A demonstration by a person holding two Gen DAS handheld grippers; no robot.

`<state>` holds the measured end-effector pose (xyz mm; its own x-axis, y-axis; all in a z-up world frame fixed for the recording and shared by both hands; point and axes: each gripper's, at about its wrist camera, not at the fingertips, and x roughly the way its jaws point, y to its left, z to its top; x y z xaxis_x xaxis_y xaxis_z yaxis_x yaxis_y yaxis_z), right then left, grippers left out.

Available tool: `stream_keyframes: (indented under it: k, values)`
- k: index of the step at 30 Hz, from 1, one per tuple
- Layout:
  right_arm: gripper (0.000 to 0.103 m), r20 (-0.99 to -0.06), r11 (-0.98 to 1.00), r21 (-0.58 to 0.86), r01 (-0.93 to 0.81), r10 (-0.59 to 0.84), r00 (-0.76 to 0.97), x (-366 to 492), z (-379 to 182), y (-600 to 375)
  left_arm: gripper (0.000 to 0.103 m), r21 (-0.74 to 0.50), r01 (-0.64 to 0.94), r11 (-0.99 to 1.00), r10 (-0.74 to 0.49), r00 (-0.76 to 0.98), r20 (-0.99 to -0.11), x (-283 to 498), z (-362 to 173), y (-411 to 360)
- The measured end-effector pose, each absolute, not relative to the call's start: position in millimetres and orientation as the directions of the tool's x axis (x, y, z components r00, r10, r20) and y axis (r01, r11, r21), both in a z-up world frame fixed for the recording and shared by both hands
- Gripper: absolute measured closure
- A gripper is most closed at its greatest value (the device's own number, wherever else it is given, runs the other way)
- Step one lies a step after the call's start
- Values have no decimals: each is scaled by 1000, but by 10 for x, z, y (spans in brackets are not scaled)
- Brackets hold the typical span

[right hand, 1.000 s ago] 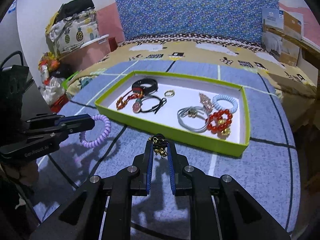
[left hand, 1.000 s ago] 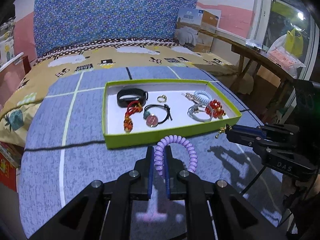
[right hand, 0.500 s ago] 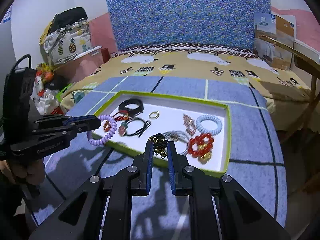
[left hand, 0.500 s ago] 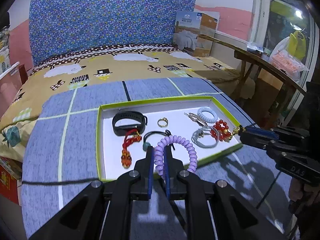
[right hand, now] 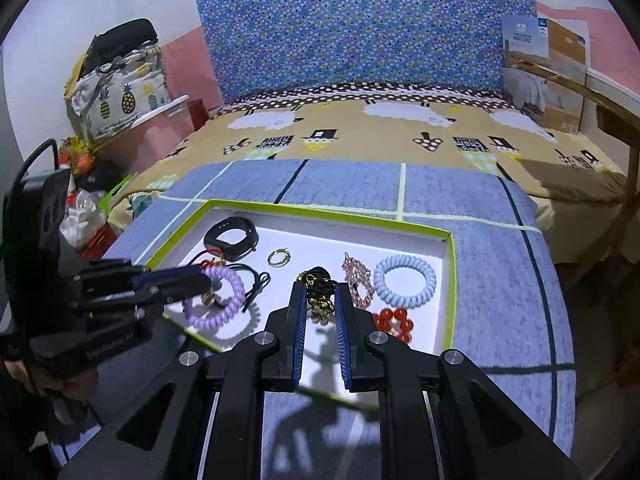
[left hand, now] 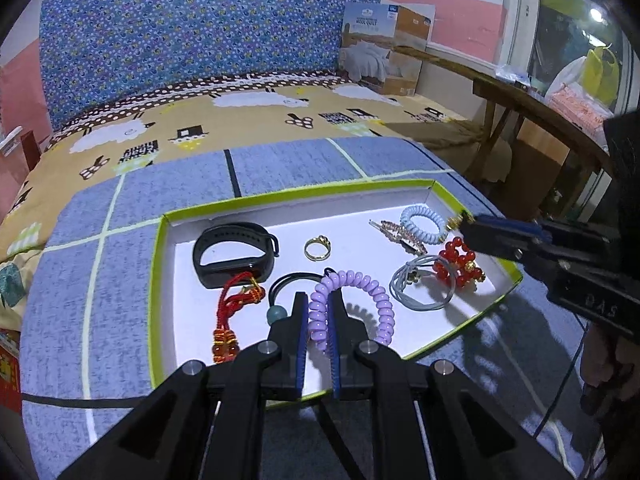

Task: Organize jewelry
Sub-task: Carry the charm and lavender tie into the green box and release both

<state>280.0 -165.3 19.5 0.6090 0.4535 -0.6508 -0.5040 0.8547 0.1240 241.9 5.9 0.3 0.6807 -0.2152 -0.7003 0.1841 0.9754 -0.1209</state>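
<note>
Purple coil hair tie [left hand: 347, 307] is pinched in the left hand-held gripper [left hand: 319, 312] over the near part of the green tray [left hand: 159, 264], while the right hand-held gripper [right hand: 321, 300], nearer the tray's right side, clamps a gold-and-black charm [right hand: 318, 289] above it.

Tray [left hand: 160, 280] on mat [left hand: 80, 300], ahead of both grippers. In tray, from left gripper [left hand: 318, 312]: watch band [left hand: 232, 256] far left; tassel charm [left hand: 228, 320] nearer, left; ring [left hand: 317, 249] ahead; bead bracelet [left hand: 460, 268] and hair clip [left hand: 400, 236] right; coil tie [left hand: 424, 220] far right. Box [left hand: 384, 48] behind, on bed [left hand: 240, 120].
</note>
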Motion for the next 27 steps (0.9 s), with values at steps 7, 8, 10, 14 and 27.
stream_keyframes:
  k: [7,8,10,14,27]
  values:
    - [89,-681,848,124,-515,450,577,3037,56,-1516,93,-124,189,974,-220,658,-721,2482,-105,45]
    - [89,-686,848,125,-515,449,572,3073,29,-1496,93,-124,190,974,-220,656,-722,2491,-114,44]
    - [89,-694,847,129,-515,448,563,3116,-9,-1475,93,-126,192,973,-223,653,-724,2508,-132,48]
    - [89,-712,845,134,-518,446,543,3207,-94,-1421,93,-128,198,972,-228,647,-728,2545,-162,42]
    - [88,-752,846,121,-519,419,508,3333,-250,-1342,92,-133,196,972,-230,639,-734,2601,-198,52]
